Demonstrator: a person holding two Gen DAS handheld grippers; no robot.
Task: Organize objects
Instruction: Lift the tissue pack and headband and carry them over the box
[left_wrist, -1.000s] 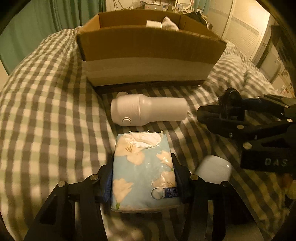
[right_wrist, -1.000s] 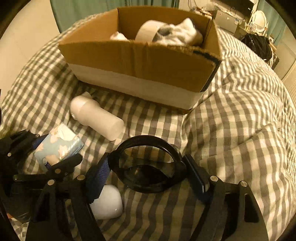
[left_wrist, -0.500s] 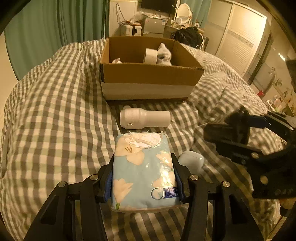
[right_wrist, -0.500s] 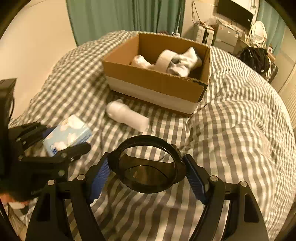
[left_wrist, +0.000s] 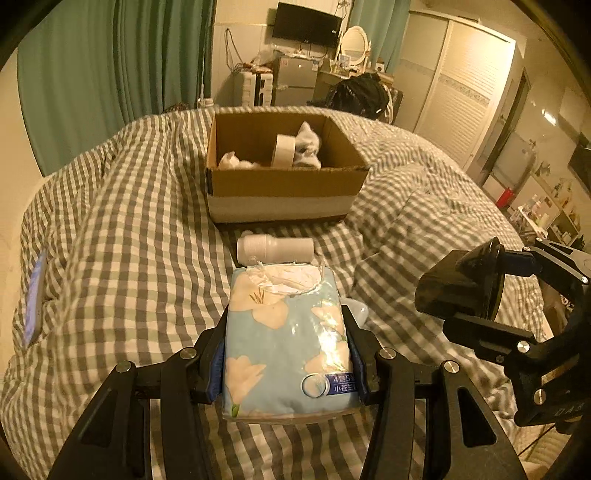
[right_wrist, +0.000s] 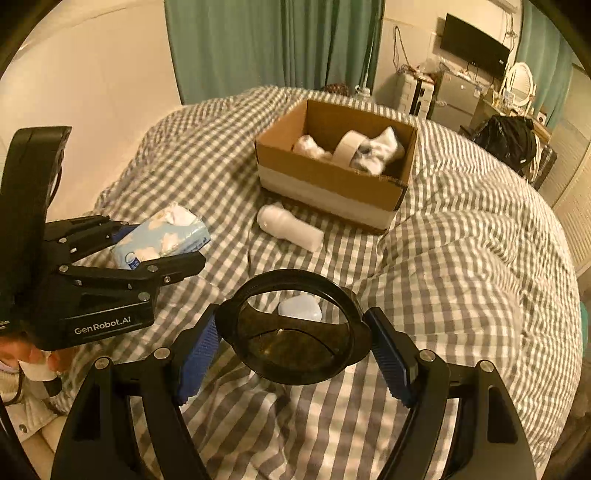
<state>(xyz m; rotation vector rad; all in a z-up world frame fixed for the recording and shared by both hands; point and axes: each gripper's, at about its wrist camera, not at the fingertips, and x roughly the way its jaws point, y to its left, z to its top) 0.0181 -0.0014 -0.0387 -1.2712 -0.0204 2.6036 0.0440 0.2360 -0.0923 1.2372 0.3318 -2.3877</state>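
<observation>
From the left wrist view, we are gripping one tissue pack (left_wrist: 288, 343) in the left gripper (left_wrist: 286, 354); its fingers are closed against the pack's two sides, holding it clear above the checked duvet (left_wrist: 122, 236). The pack is pale blue with cream flowers, its top torn open and white tissue showing. Ahead we are seeing one cardboard box (left_wrist: 280, 184) on the duvet, holding one tape roll (left_wrist: 282, 149) and some white bundles — we cannot count them surely; one white bottle (left_wrist: 275, 249) is lying on its side just before the box. At right, the right gripper (left_wrist: 480, 295) is carrying a dark object.

From the right wrist view, we are clamping one round dark transparent dish (right_wrist: 293, 328) between the right gripper's (right_wrist: 293, 339) blue-padded fingers (right_wrist: 195, 354), closed to its width; one small white case (right_wrist: 300, 309) is lying on the duvet beyond it. The left gripper (right_wrist: 155, 243) is holding the tissue pack (right_wrist: 162, 236) at left, and the bottle (right_wrist: 290, 227) and box (right_wrist: 332, 173) are lying farther off.
</observation>
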